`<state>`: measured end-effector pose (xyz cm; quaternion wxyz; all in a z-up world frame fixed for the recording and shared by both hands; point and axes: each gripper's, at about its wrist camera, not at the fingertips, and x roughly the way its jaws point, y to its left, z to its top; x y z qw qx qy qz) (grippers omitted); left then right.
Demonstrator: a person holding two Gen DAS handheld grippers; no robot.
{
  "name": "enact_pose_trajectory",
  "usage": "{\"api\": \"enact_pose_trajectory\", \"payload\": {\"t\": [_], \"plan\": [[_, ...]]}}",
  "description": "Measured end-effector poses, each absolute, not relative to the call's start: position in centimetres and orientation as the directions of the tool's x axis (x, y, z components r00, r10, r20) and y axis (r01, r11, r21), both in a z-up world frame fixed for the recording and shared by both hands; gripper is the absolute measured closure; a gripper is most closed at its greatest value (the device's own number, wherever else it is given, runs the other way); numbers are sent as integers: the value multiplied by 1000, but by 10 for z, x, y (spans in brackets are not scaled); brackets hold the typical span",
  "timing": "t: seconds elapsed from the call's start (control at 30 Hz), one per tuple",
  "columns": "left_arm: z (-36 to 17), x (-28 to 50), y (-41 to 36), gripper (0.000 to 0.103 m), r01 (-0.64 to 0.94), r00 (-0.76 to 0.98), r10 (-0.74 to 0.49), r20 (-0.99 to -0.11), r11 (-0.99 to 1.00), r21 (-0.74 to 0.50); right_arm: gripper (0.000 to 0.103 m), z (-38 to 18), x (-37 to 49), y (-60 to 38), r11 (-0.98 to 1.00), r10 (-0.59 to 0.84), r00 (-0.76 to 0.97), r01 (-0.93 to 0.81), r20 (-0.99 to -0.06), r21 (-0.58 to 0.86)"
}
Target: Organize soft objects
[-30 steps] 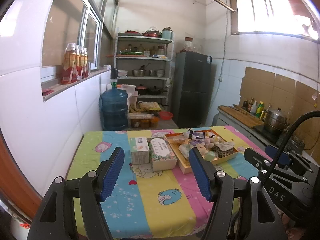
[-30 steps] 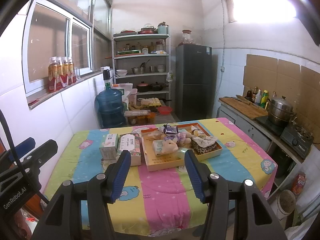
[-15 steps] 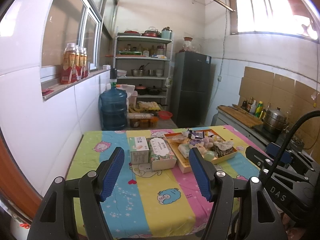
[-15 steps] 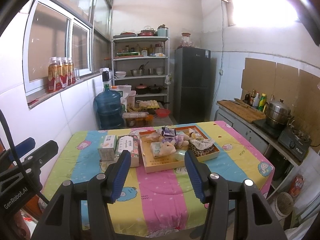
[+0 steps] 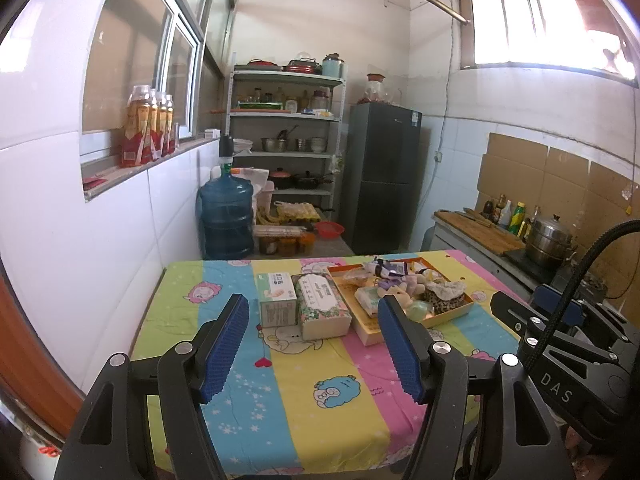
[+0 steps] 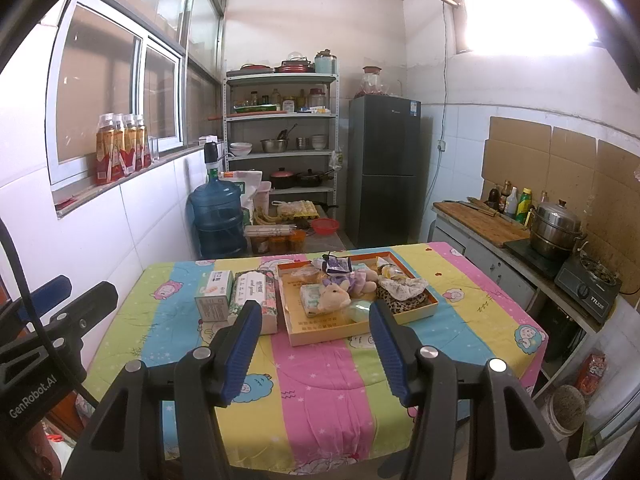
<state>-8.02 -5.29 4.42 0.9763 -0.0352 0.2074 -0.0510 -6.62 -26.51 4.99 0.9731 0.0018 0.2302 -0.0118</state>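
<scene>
An orange tray (image 6: pixel 320 330) (image 5: pixel 368 334) stands on the table, holding a tan plush animal (image 6: pixel 334 298) (image 5: pixel 394 292), a purple plush (image 6: pixel 352 278), a leopard-print cloth pouch (image 6: pixel 404 300) (image 5: pixel 446 300), a tissue pack (image 6: pixel 312 296) and a pale green soft thing (image 6: pixel 358 312). Left of the tray lie a floral tissue box (image 6: pixel 258 294) (image 5: pixel 322 308) and a green-white carton (image 6: pixel 214 294) (image 5: pixel 277 300). My left gripper (image 5: pixel 314 346) and right gripper (image 6: pixel 314 350) hover before the table's near edge, both open with nothing between the blue pads.
The table wears a striped cartoon cloth (image 6: pixel 320 380). A blue water jug (image 6: pixel 218 220), a metal shelf (image 6: pixel 280 120) and a dark fridge (image 6: pixel 384 168) stand behind it. A counter with a steamer pot (image 6: pixel 558 230) and stove runs along the right wall.
</scene>
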Motion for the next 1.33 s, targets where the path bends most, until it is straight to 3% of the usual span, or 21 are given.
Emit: {"api": "enact_pose_trajectory", "payload": {"t": [1.33], "plan": [[39, -81, -55, 34, 110, 898, -140, -416, 989, -97, 47, 50, -65, -281, 999, -34, 888, 32, -459, -12]]}}
